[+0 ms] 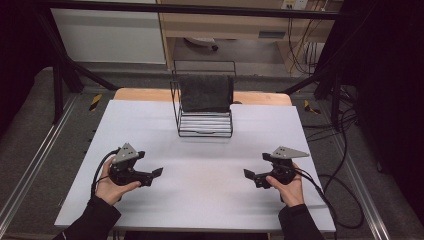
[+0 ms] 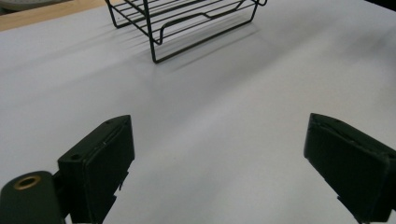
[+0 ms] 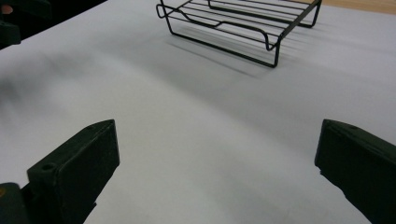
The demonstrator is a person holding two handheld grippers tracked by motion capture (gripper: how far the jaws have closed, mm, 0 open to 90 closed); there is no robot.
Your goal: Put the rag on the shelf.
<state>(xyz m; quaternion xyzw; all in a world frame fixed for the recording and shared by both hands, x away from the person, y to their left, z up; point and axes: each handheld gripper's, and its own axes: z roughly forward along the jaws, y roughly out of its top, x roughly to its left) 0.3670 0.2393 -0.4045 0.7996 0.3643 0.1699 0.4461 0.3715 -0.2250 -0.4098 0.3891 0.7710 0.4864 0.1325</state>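
A black wire rack [image 1: 205, 125] stands at the back middle of the white table [image 1: 200, 200]. A dark grey cloth [image 1: 206, 93] hangs over the rack's raised back. My left gripper [image 1: 154, 175] rests low over the table's front left, held in a hand and pointing right. My right gripper [image 1: 250, 176] mirrors it at the front right, pointing left. In the left gripper view the gripper [image 2: 224, 163] is open over bare table, with the rack [image 2: 187, 23] ahead. The right gripper [image 3: 215, 172] is likewise open with nothing between its jaws, and the rack [image 3: 243, 28] lies beyond.
A wooden strip [image 1: 260, 97] borders the table's far edge. Black frame bars [image 1: 65, 65] and cables [image 1: 345, 200] surround the table on the floor. The other gripper's dark body [image 3: 9, 23] shows at the top left of the right gripper view.
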